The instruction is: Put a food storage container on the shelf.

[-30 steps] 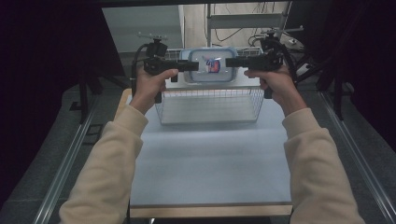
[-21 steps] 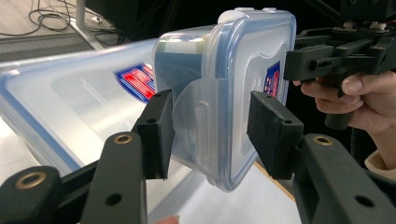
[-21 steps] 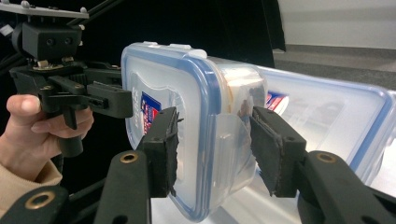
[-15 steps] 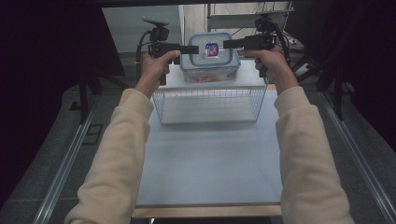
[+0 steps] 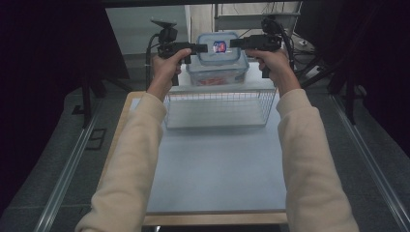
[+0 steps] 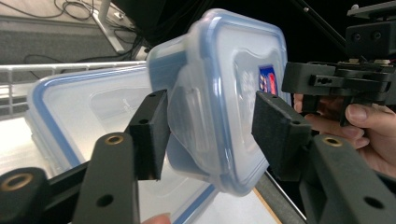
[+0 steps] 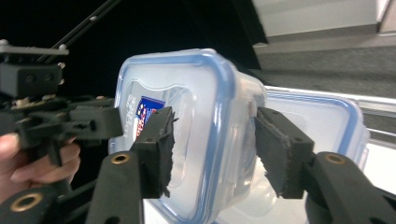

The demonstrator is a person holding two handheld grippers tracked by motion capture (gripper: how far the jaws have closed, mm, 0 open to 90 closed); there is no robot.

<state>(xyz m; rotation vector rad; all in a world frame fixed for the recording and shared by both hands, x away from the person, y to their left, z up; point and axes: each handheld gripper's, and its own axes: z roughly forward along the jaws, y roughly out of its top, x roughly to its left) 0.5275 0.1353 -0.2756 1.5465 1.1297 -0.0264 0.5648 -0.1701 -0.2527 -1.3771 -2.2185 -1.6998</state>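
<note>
- jaws of the left gripper (image 6: pixel 212 137) have just been opening and stand about half apart, straddling one short end of the clear lidded container (image 6: pixel 233 79); the end's latch flap (image 6: pixel 191 126) sits between the pads (image 6: pixel 150 135), with a gap on at least one side, so no firm squeeze
- jaws of the right gripper (image 7: pixel 212 149) have just been opening too, astride the opposite short end, one pad clearly off the wall
- the container looks rested on a second, like container (image 6: pixel 70 116), past the far side of the wire basket (image 5: pixel 218 104) on the bench (image 5: pixel 217 169)
- handling, as a judgement: thin stiff plastic, seemingly empty and light; smooth walls are likely slippery, and the stack may slide
- best hold: both short ends at once, pads on the blue rim and latch flaps, where the lip gives purchase; squeeze moderately, since walls could flex
</note>
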